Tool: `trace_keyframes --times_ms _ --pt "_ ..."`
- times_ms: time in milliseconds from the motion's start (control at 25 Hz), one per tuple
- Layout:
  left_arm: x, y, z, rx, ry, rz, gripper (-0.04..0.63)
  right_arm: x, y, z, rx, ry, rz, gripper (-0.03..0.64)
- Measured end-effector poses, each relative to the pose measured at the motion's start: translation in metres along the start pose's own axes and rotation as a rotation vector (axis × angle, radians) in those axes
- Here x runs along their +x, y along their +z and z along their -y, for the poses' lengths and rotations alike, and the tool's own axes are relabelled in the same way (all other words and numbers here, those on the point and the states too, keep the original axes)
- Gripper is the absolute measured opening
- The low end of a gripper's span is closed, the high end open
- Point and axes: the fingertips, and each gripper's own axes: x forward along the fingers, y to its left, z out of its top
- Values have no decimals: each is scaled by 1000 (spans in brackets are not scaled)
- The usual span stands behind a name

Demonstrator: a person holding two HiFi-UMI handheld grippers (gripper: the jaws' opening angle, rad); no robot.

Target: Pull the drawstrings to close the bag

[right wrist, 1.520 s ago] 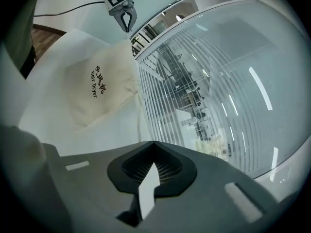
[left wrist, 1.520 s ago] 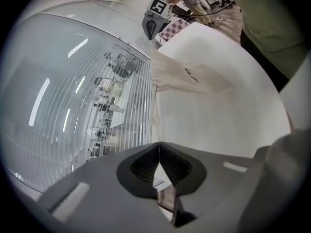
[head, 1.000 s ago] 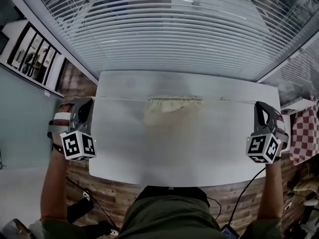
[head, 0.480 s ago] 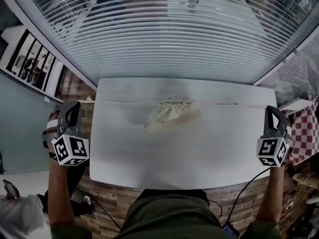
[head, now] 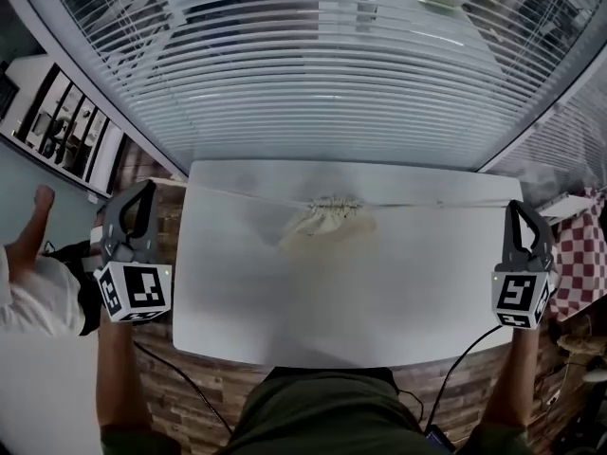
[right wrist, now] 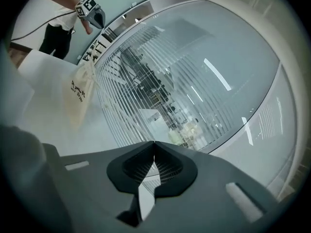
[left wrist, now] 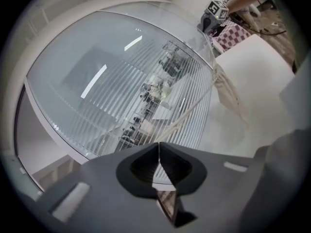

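The bag [head: 327,221] lay mid-way along the worktop's [head: 332,292] far edge, mouth gathered. The left gripper [left wrist: 159,147] and right gripper [right wrist: 154,144], off opposite side edges, had their jaws pinched together on the taut drawstrings [head: 247,194]. Pulling evenly outward, cords level, would likely cinch it without dragging the bag.

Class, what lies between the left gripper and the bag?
A taut drawstring, running from the left gripper to the bag; the left gripper view shows it.
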Motion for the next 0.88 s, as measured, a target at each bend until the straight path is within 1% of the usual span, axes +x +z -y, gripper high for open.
trace_keyframes --times_ms 360,560,880 --pt "-6 10 -8 -3 13 -7 14 -2 -8 4 21 -9 2 15" --pt "-7 3 -14 -6 19 -7 14 -2 1 -1 23 -6 7 15" --pt "-14 -4 -12 -5 23 -13 14 -7 1 -9 22 1 4 15"
